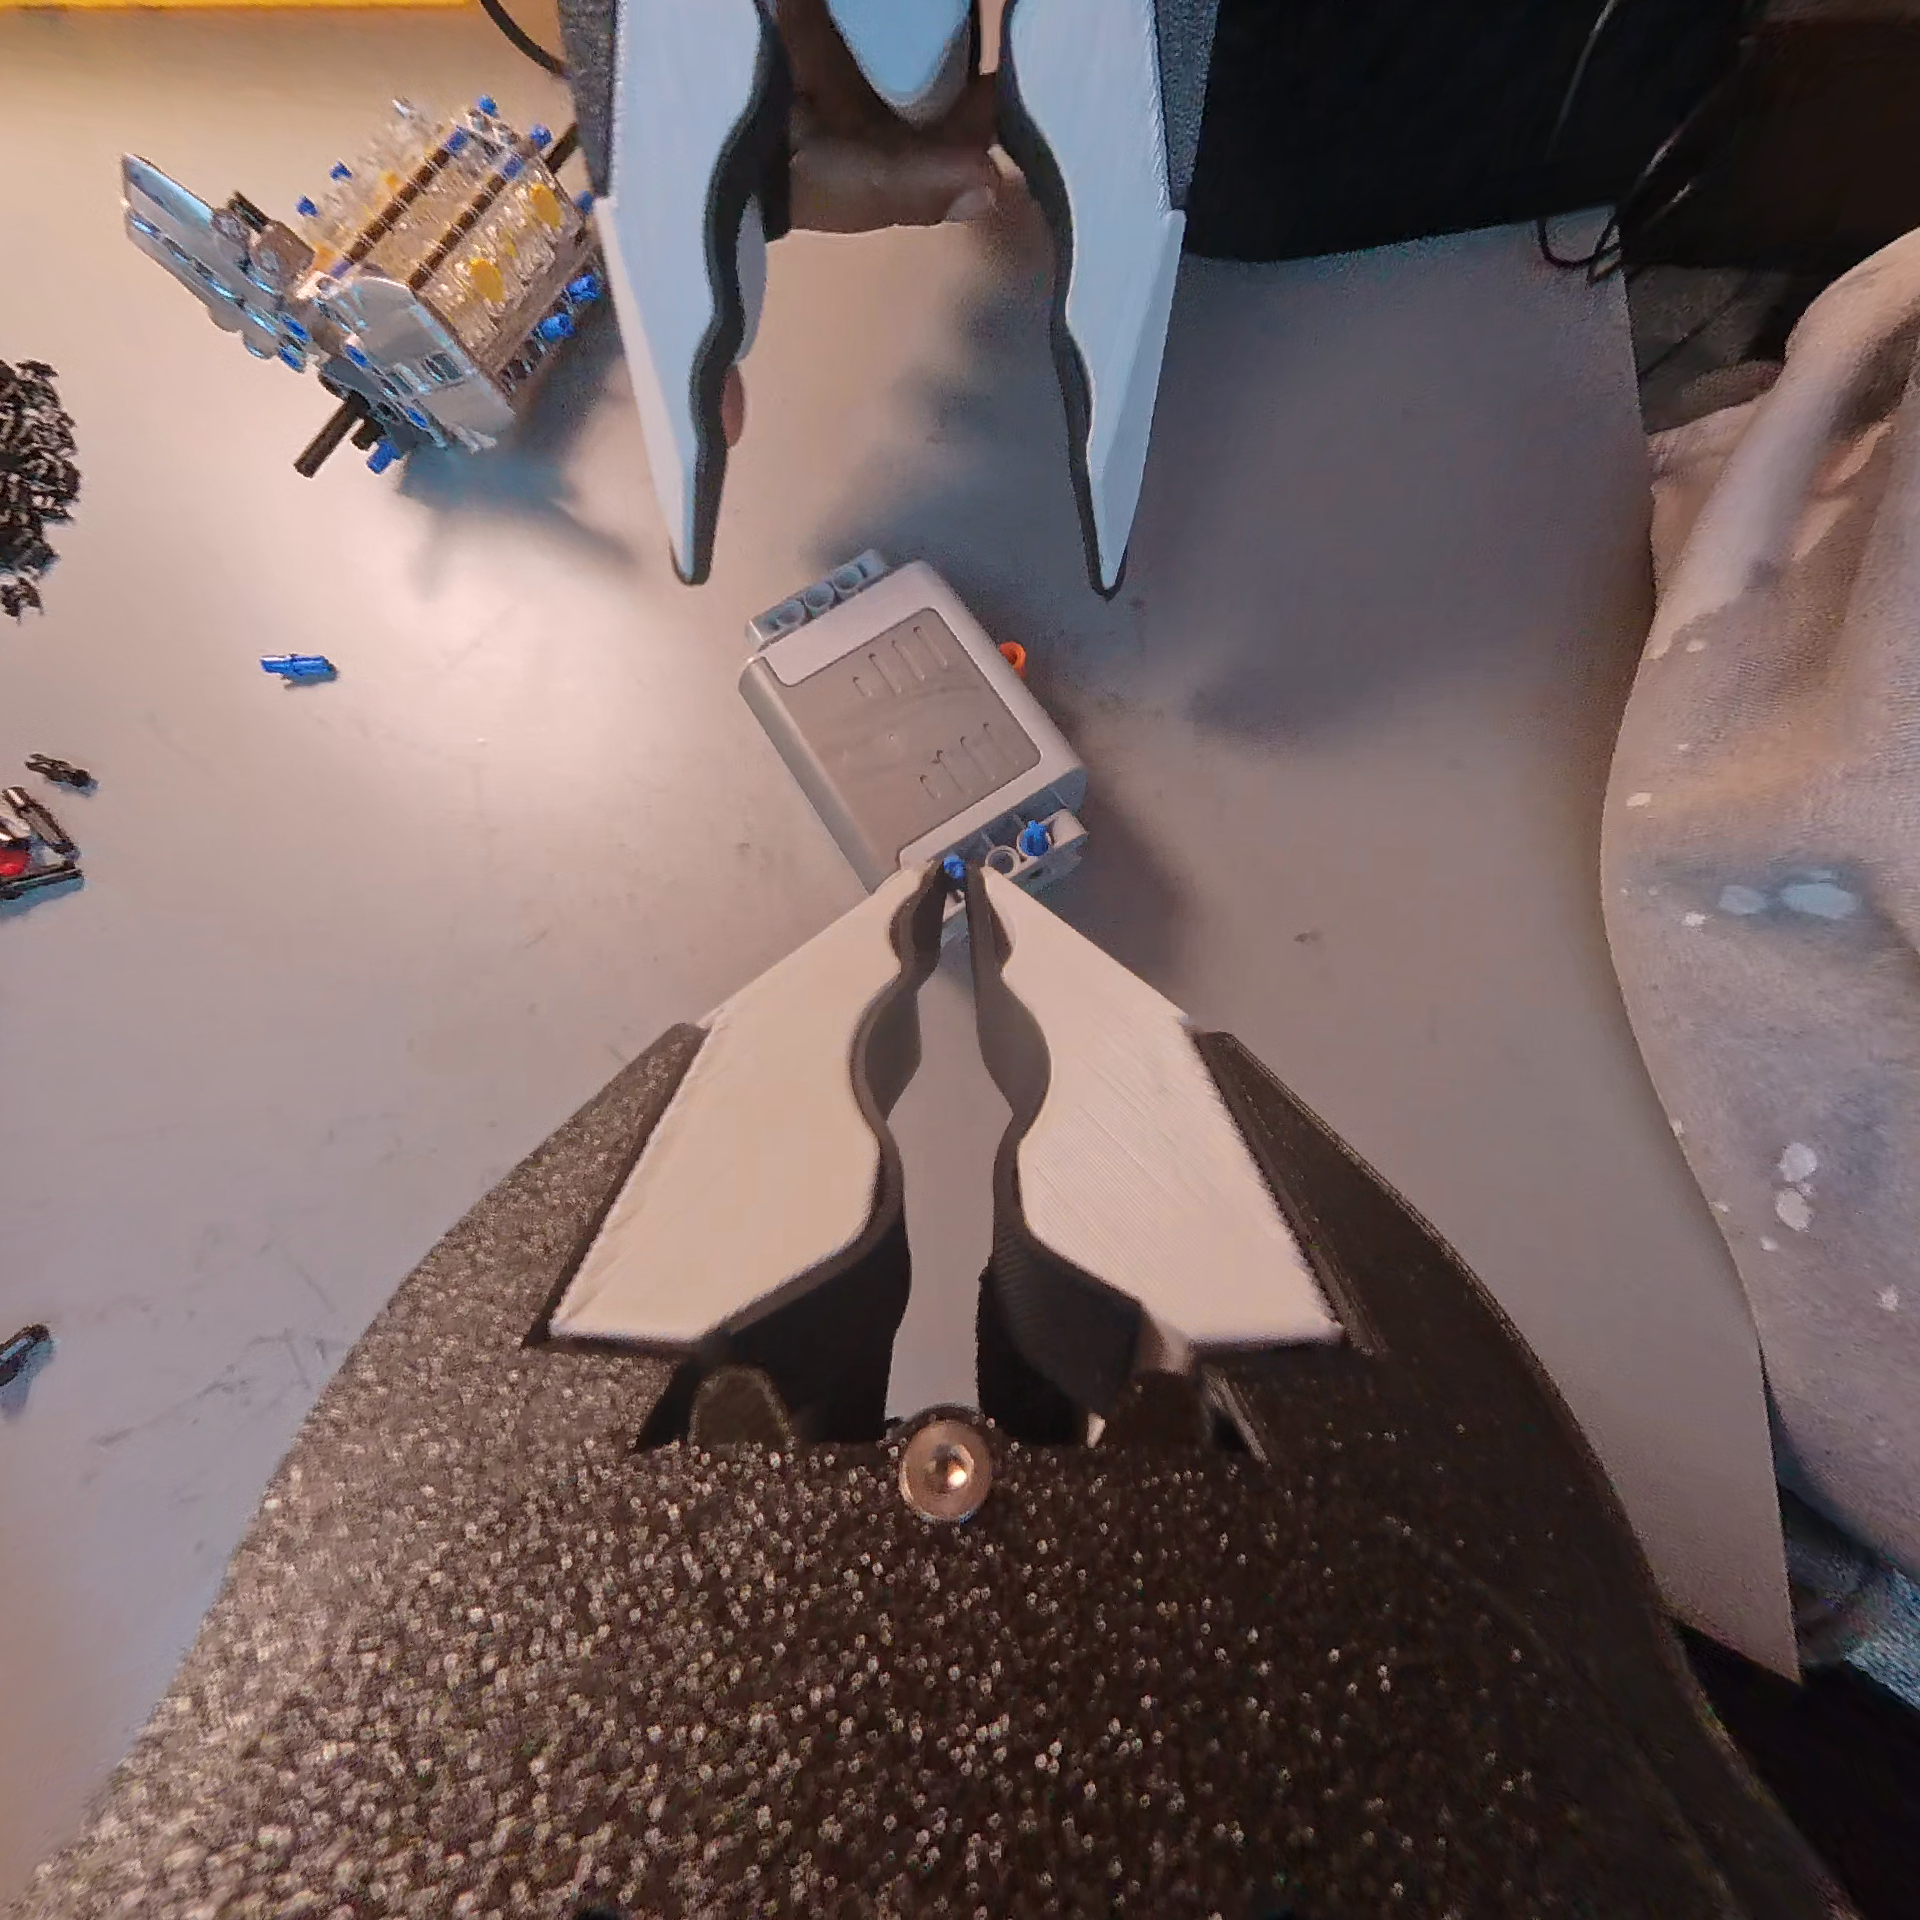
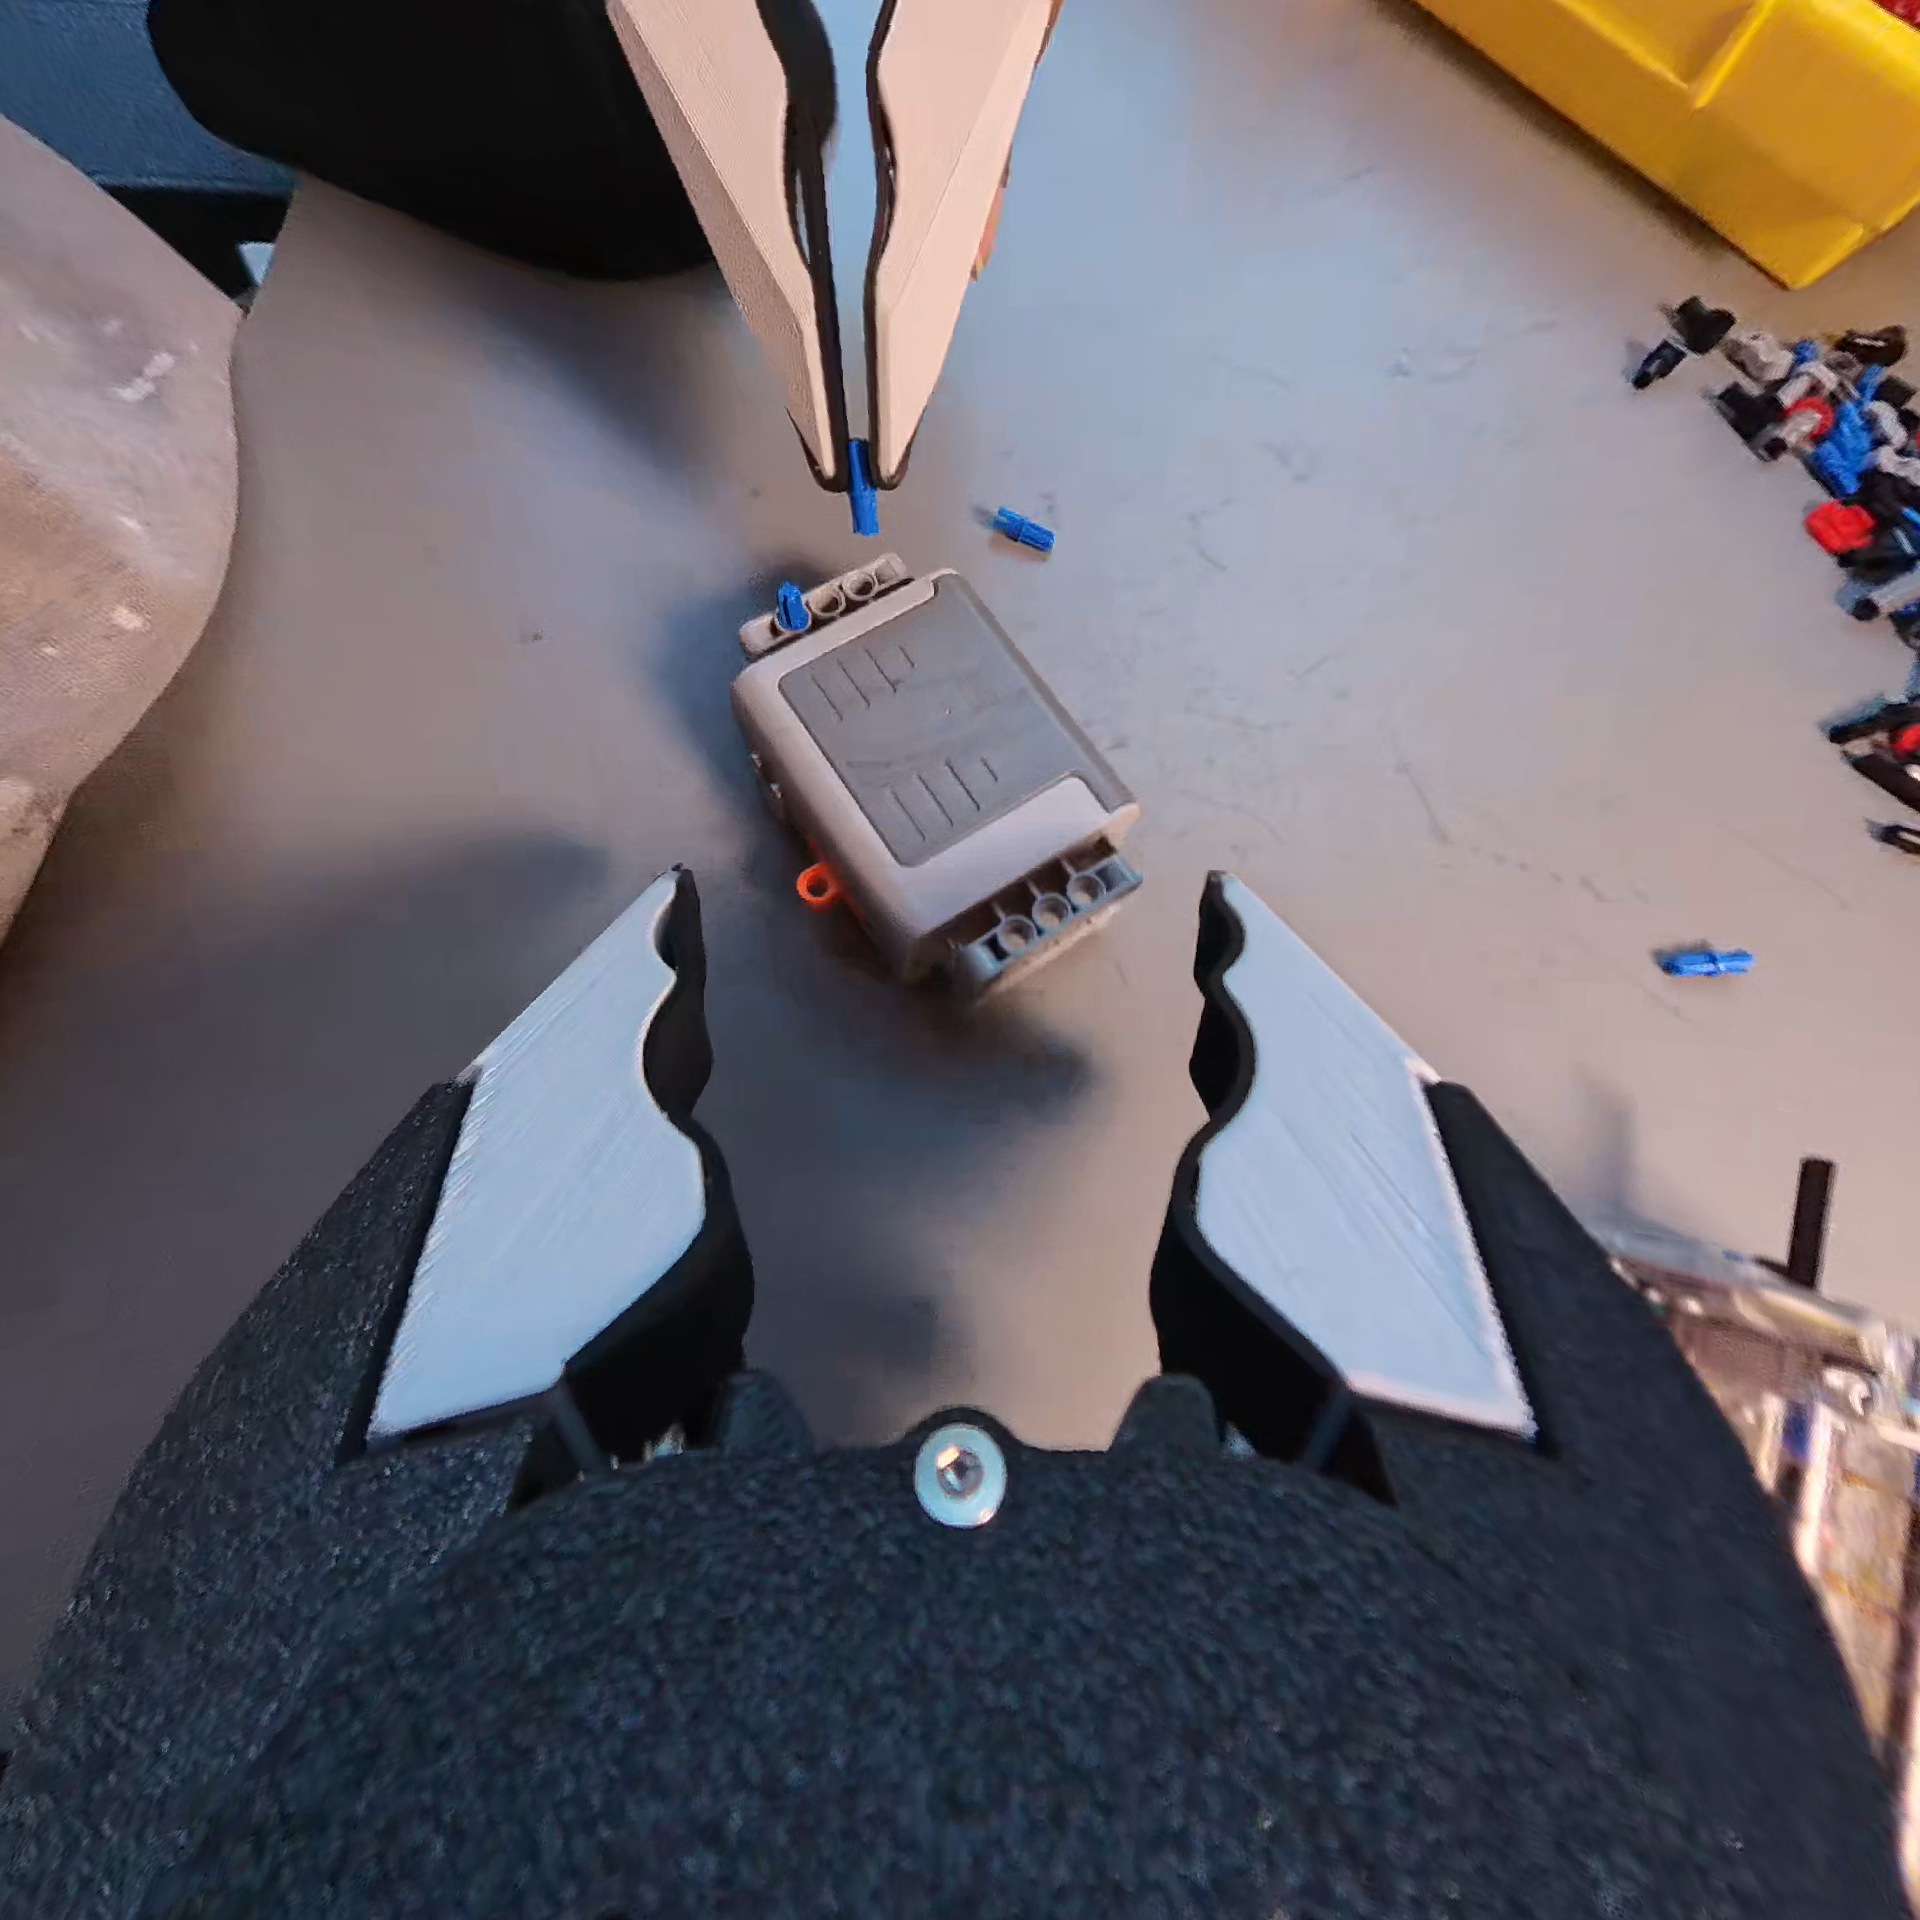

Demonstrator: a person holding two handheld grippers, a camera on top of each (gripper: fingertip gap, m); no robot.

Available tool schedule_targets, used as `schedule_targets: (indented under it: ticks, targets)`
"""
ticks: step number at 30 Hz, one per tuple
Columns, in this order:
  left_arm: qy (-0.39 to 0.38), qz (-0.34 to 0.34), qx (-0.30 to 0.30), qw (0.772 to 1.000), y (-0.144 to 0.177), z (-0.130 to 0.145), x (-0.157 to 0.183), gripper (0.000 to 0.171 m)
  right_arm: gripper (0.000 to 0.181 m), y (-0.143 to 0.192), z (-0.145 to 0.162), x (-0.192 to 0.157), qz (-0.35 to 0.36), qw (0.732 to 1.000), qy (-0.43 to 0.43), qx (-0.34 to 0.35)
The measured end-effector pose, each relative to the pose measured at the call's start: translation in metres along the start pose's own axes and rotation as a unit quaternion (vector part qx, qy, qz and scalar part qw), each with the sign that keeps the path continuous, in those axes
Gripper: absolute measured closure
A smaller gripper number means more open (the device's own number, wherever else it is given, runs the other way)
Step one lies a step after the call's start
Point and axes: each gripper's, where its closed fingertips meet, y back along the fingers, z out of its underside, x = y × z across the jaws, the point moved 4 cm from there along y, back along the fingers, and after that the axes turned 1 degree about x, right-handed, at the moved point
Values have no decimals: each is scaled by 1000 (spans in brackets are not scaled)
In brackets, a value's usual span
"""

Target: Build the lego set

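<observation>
A grey box-shaped building-toy block lies flat on the grey table, with a row of holes at each end and an orange tab on one side. One blue pin stands in an end hole. My left gripper is shut on a second blue pin, held just above the same row of holes. My right gripper is open and empty, hovering at the block's other end.
A clear and grey toy assembly with blue pins stands at the far left. Loose blue pins and piles of small parts lie about. A yellow bin and a pale cloth edge the table. Tip to tip, the grippers are about 8 cm apart.
</observation>
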Motion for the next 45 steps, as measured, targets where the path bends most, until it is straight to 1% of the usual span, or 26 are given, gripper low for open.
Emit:
schedule_targets:
  ticks: [4, 5, 6, 9, 17, 29, 38, 45]
  targets:
    - [-5, 23, -41, 999, -2, 0, 1, 170, 89, -17, -7, 3, -30, 999, 13, 16]
    - [-3, 29, -49, 998, -3, 0, 1, 170, 94, -19, -5, 2, -34, 999, 10, 9]
    - [-2, 32, -59, 998, -4, 0, 1, 170, 104, -21, -3, 2, -30, 999, 12, 0]
    - [-3, 32, -88, 996, -4, 1, -2, 170, 112, -20, -2, 1, -3, 1000, 12, -6]
    - [-18, 50, -148, 988, -9, -2, -3, 170, 113, -19, -1, -4, 37, 999, -6, -8]
    - [-26, 63, -197, 978, -14, -7, -4, 170, 113, -17, 0, -6, 51, 999, -4, -6]
    - [-55, 82, -263, 960, -18, -13, -6, 170, 113, -17, 0, -6, 55, 998, -4, -6]
    - [-73, 81, -270, 957, -19, -13, -6, 170, 113, -16, 1, -6, 55, 998, -5, -5]
